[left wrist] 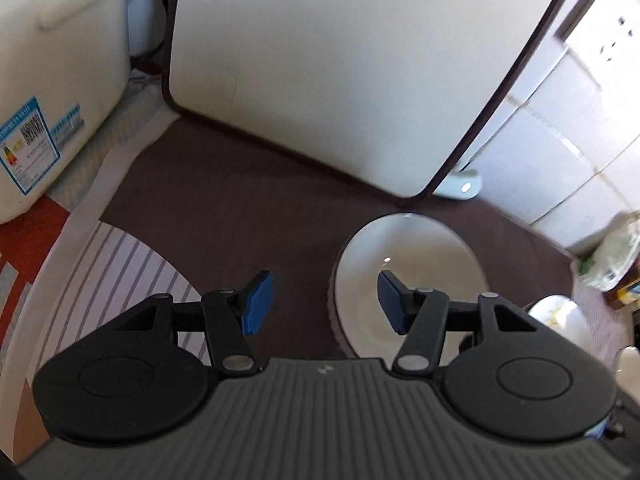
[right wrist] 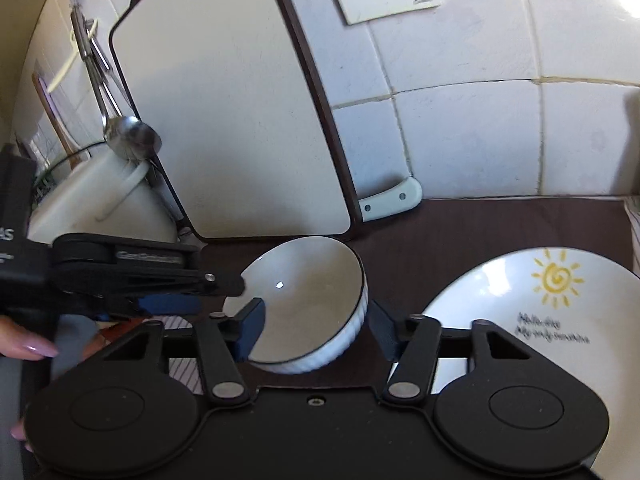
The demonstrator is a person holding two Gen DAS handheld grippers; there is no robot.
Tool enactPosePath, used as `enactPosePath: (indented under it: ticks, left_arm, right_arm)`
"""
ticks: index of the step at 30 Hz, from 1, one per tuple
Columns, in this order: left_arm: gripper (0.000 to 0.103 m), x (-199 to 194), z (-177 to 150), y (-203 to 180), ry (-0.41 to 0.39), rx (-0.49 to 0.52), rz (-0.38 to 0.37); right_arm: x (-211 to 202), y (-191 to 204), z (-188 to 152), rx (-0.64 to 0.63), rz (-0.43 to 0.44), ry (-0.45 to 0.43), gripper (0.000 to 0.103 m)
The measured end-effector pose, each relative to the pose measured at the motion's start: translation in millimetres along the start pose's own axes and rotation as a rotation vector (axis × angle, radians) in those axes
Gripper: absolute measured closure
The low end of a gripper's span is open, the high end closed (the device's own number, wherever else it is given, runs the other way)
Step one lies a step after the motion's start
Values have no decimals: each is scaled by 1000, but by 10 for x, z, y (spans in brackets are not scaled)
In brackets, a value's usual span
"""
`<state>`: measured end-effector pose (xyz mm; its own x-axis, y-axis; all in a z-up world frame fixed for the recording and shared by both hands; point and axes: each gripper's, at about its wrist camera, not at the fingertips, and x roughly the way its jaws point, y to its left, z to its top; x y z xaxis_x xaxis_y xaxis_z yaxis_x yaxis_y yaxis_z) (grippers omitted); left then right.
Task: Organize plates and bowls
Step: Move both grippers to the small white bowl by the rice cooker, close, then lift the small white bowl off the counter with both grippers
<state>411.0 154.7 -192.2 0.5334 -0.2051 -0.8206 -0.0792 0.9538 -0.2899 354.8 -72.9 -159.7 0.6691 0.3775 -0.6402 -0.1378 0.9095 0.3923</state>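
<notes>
A white ribbed bowl with a dark rim (right wrist: pixel 308 300) sits on the dark brown mat; it also shows in the left wrist view (left wrist: pixel 412 264). A white plate with a yellow sun drawing (right wrist: pixel 520 312) lies to its right, and shows at the right edge of the left wrist view (left wrist: pixel 560 320). My left gripper (left wrist: pixel 326 304) is open, its right pad over the bowl's left side; it shows side-on in the right wrist view (right wrist: pixel 168 300). My right gripper (right wrist: pixel 316 332) is open with its fingers on either side of the bowl's near part.
A white cutting board with a dark edge (left wrist: pixel 340 68) leans against the tiled wall (right wrist: pixel 480 140). A white bucket (left wrist: pixel 52 80) stands at the left. A white-handled knife (right wrist: pixel 390 200) lies behind the board. A ladle (right wrist: pixel 132 136) hangs at the left. Bottles (left wrist: pixel 616 264) stand at the right.
</notes>
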Motion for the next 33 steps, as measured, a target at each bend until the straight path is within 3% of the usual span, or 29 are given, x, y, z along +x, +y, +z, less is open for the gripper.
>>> enactPosePath:
  ticks: [4,7,9,10,12,16,27,33]
  left_arm:
    - [62,84,-50,-7,18,37,14]
    - [74,113,-78,12,33,52,7]
    - [92,116,-85,28,41,37,-30]
    - [95,119,-83,14,53,42,-38]
    - [94,108,-83,-64,68,78,-21]
    - [94,10,-87,-220,64,106,20]
    - [94,-495,-196,-579,72,181,28]
    - [94,-832,-296,-863,62,220,-30]
  right_arm:
    - [203,24,67,-24,-60,46,60]
    - [238,65,103,-62,-113,73,60]
    - [263,104,123,-94,-133,92,63]
    - [291,105,127,-93,-128,110,71]
    - [351,73,138,-68,-133,135,81]
    - [410,-16,208,-8,-155,178,88]
    - [-146,-88,317,126,-131,167,89]
    - [-664,-129,360,165,-144,126,89]
